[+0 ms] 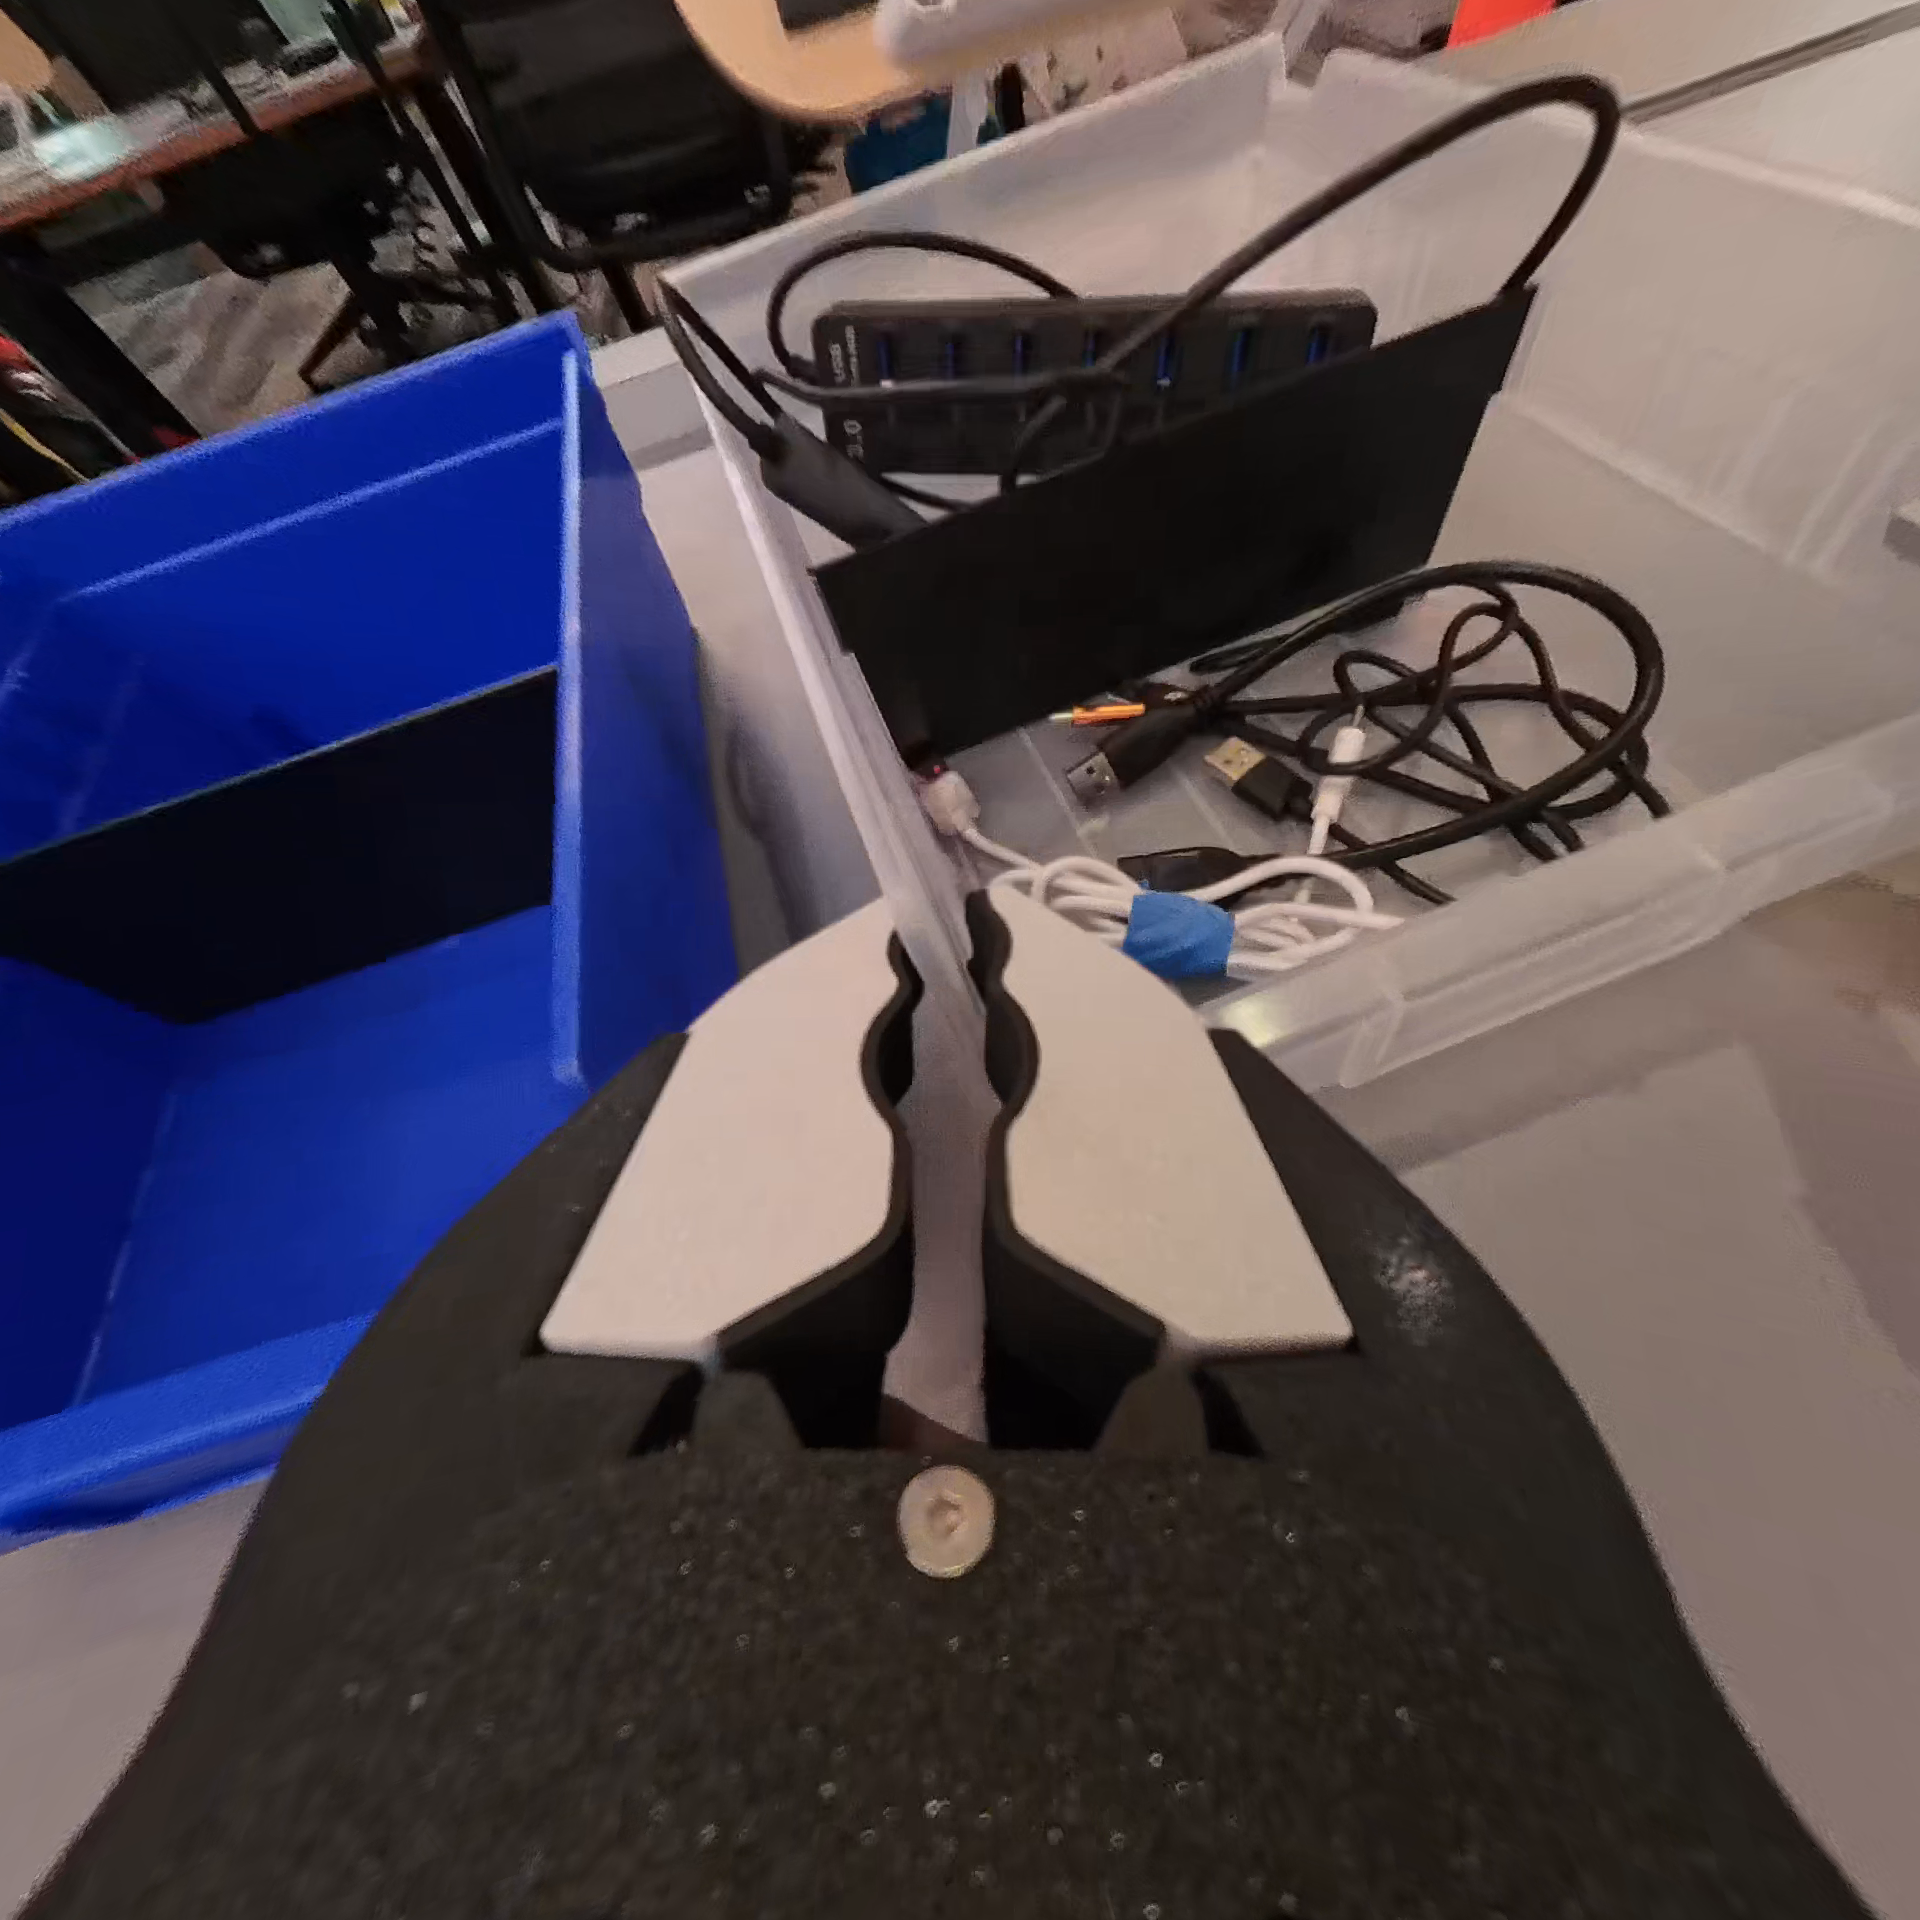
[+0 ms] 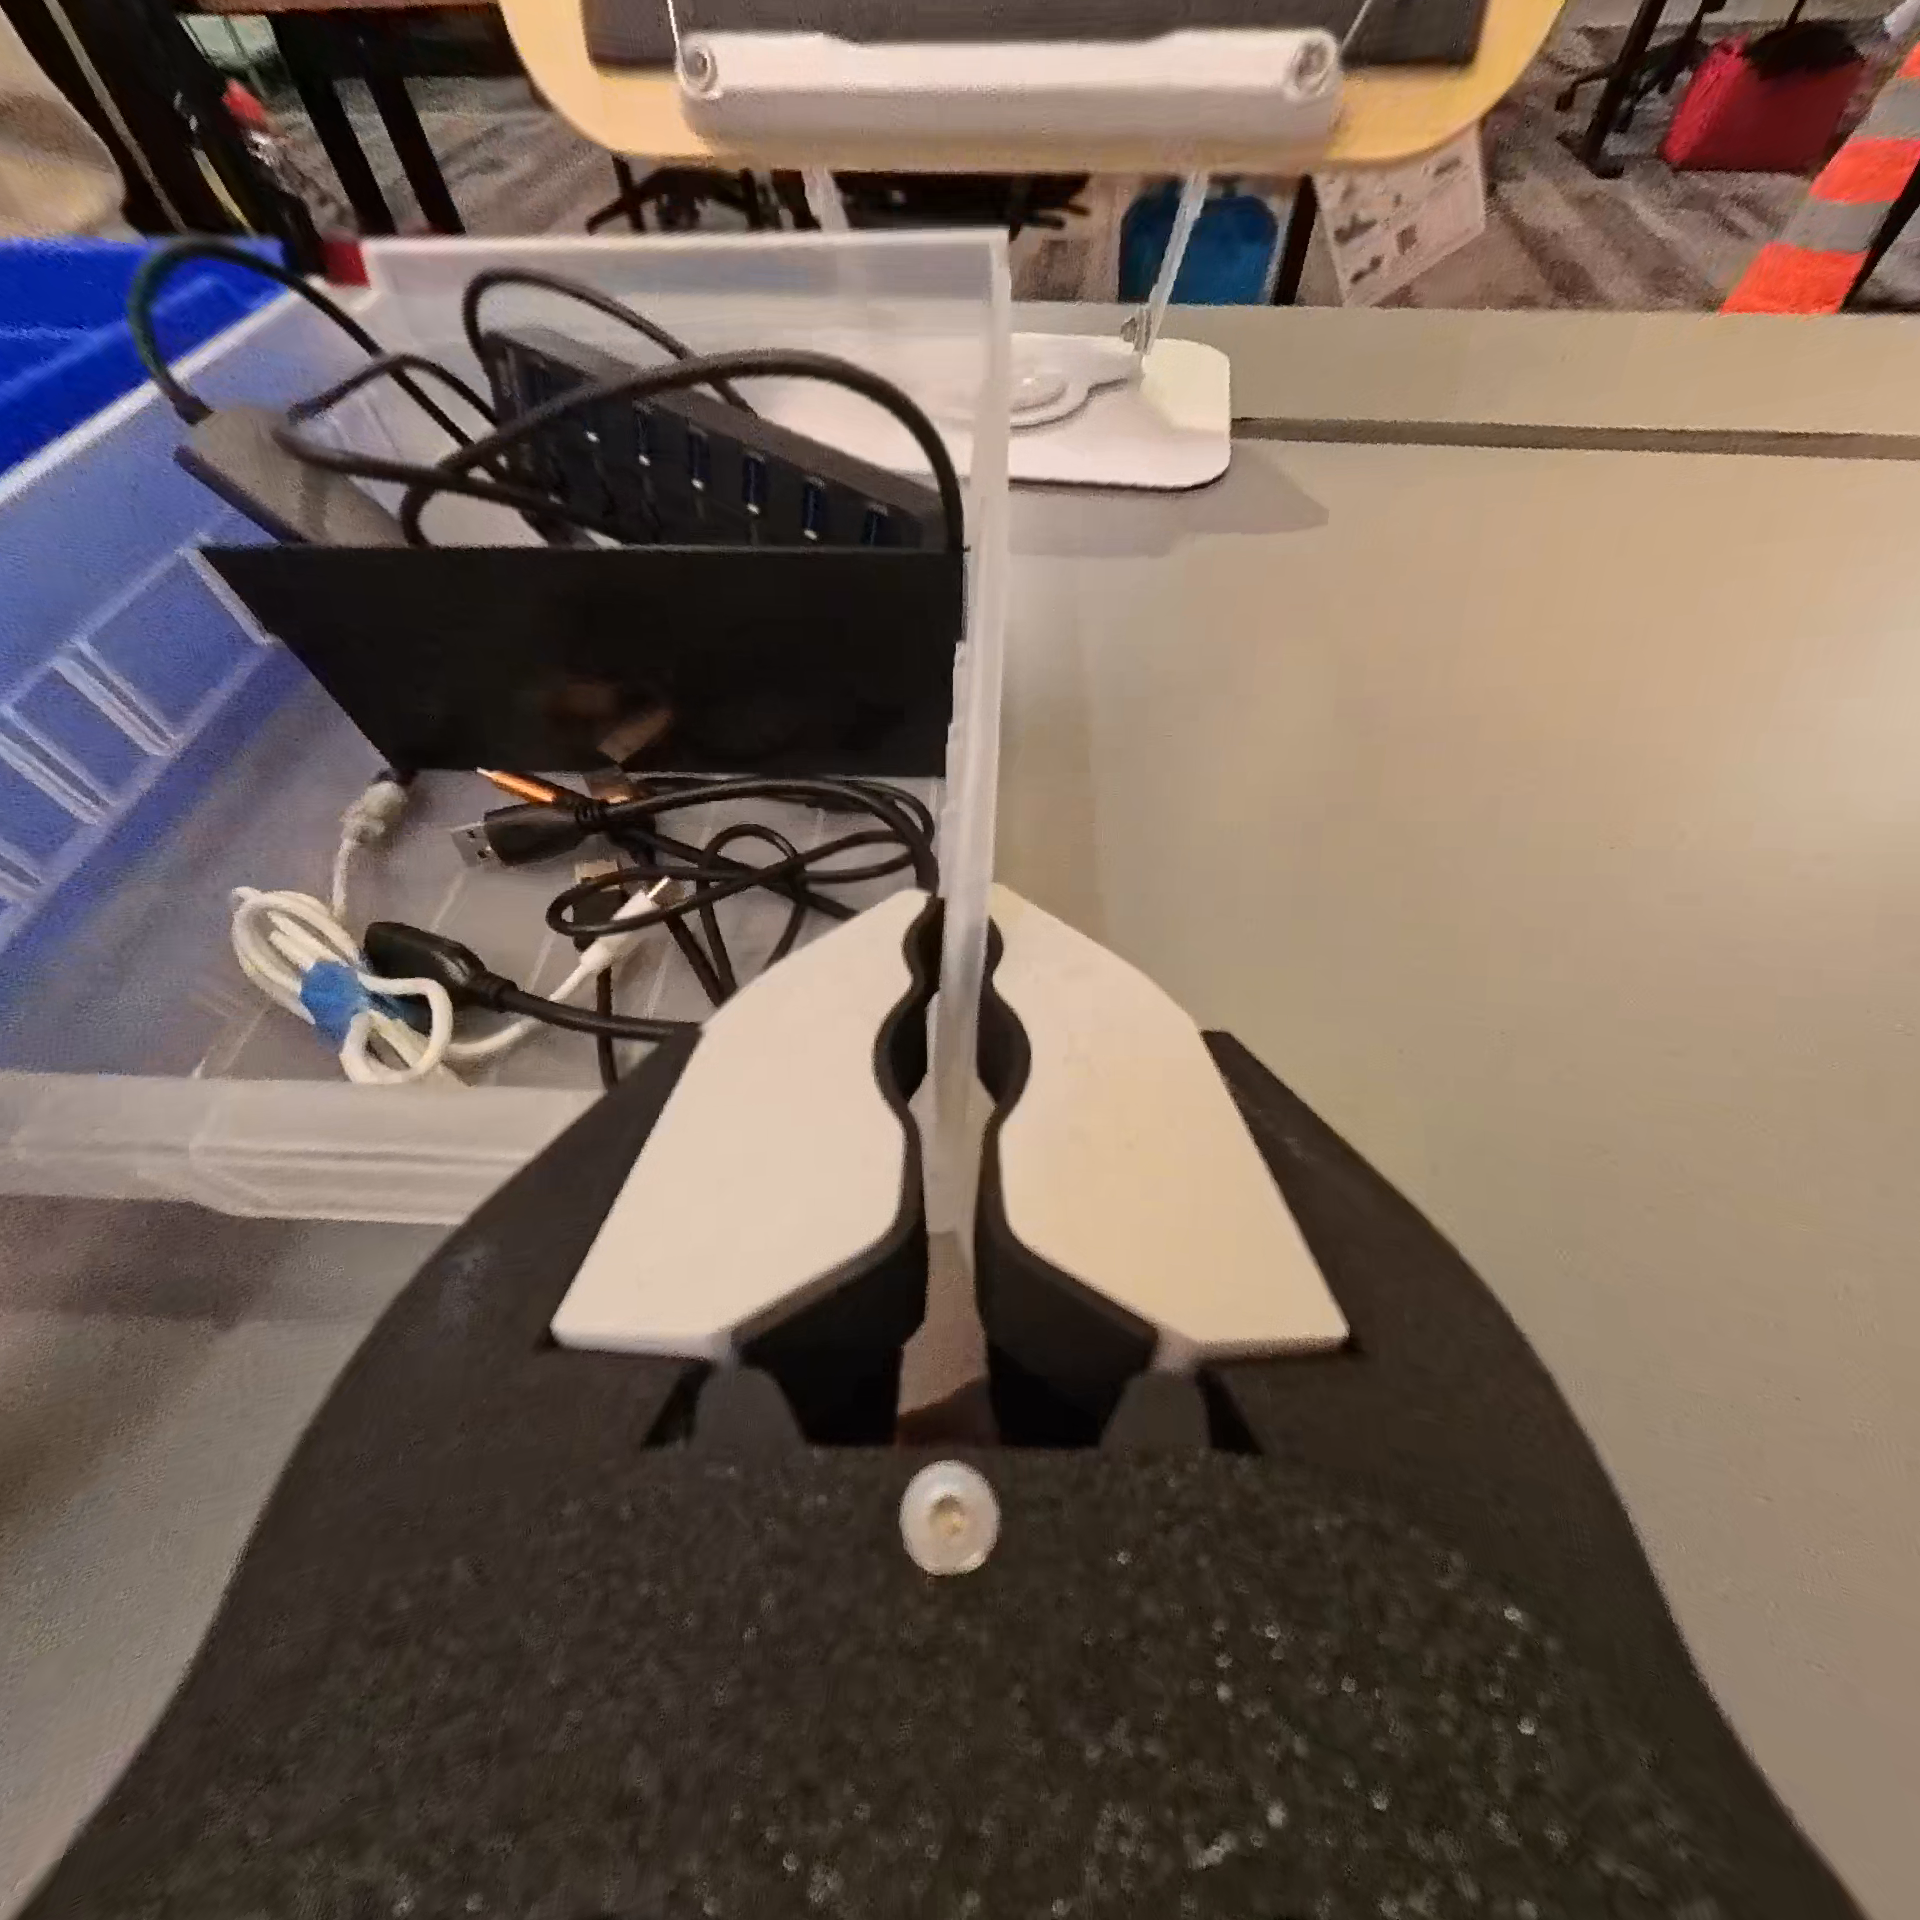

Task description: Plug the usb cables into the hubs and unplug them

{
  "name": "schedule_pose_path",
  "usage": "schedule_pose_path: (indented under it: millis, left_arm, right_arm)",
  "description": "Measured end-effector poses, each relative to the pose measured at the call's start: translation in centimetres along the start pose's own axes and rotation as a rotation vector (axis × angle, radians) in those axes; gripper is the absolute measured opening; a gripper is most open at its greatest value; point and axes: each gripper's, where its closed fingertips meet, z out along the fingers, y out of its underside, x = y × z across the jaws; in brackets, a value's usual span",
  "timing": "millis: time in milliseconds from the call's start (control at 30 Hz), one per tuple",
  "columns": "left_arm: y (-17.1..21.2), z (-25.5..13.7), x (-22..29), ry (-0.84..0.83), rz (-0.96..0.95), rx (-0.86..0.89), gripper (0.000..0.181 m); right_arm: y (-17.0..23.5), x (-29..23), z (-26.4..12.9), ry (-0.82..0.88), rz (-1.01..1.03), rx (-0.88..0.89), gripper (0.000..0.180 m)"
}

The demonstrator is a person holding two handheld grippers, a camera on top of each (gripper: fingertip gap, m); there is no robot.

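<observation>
A clear plastic bin [image 1: 1558,883] holds the USB gear. Behind a black divider [image 1: 1143,540] lie a long black multi-port hub [image 1: 1091,353] and a slim dark hub [image 1: 831,478] with black leads. In front lie tangled black USB cables [image 1: 1507,748] and a coiled white cable with blue tape [image 1: 1174,930]. My left gripper [image 1: 945,925] is shut on the bin's left wall [image 1: 821,644]. My right gripper [image 2: 961,925] is shut on the bin's right wall [image 2: 982,623]. The right wrist view also shows the long hub [image 2: 727,457], divider [image 2: 582,655], black cables [image 2: 727,862] and white cable [image 2: 332,997].
A blue bin [image 1: 312,831] with a dark divider stands just left of the clear bin on the grey table [image 2: 1455,831]. A white stand base [image 2: 1122,426] sits behind the clear bin's right corner. Chairs and desks stand beyond the table's far edge.
</observation>
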Motion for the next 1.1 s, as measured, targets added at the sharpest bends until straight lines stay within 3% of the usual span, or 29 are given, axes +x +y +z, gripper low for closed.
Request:
schedule_pose_path:
  millis: [133,200,233,333,433,500,667,733,867,1000,1100]
  left_arm:
    - [-1.2,-2.6,0.3,0.140,-0.162,0.067,0.025]
    - [-1.5,-5.3,-2.0,0.143,-0.276,0.138,0.031]
    - [-1.1,-6.6,-3.8,0.128,-0.322,0.152,0.032]
    - [2.9,-9.4,-11.5,0.001,-0.411,0.128,0.038]
    - [8.0,-9.8,-19.4,-0.133,-0.428,-0.021,0.058]
    - [8.6,-9.3,-21.9,-0.099,-0.452,-0.056,0.065]
    - [7.2,-4.6,-24.4,-0.035,-0.383,-0.081,0.050]
    - [8.4,-3.0,-24.2,-0.027,-0.349,-0.176,0.006]
    - [9.1,-3.7,-23.3,-0.050,-0.394,-0.172,0.004]
    - [10.2,-7.1,-21.2,-0.111,-0.394,-0.172,0.004]
    - [11.1,-9.8,-19.1,-0.148,-0.380,-0.184,0.004]
  right_arm:
    - [0.6,-0.6,-0.9,-0.178,-0.064,-0.056,0.009]
    - [0.0,-1.2,-3.3,-0.331,0.043,-0.078,0.018]
    - [-0.5,-1.4,-4.9,-0.403,0.096,-0.074,0.023]
    - [-0.5,-1.6,-9.5,-0.575,0.109,-0.048,0.016]
    - [1.6,-1.3,-11.5,-0.561,0.009,-0.062,0.016]
    - [2.9,-1.7,-12.0,-0.541,-0.050,-0.071,0.016]
    - [4.9,-7.2,-11.7,-0.624,-0.140,-0.140,0.016]
    - [5.1,-10.5,-11.2,-0.676,-0.164,-0.169,0.017]
    - [4.5,-16.6,-9.3,-0.718,-0.255,-0.152,0.029]
    - [3.9,-21.8,-6.7,-0.692,-0.219,-0.144,0.061]
    - [3.6,-24.5,-5.4,-0.647,-0.189,-0.143,0.066]
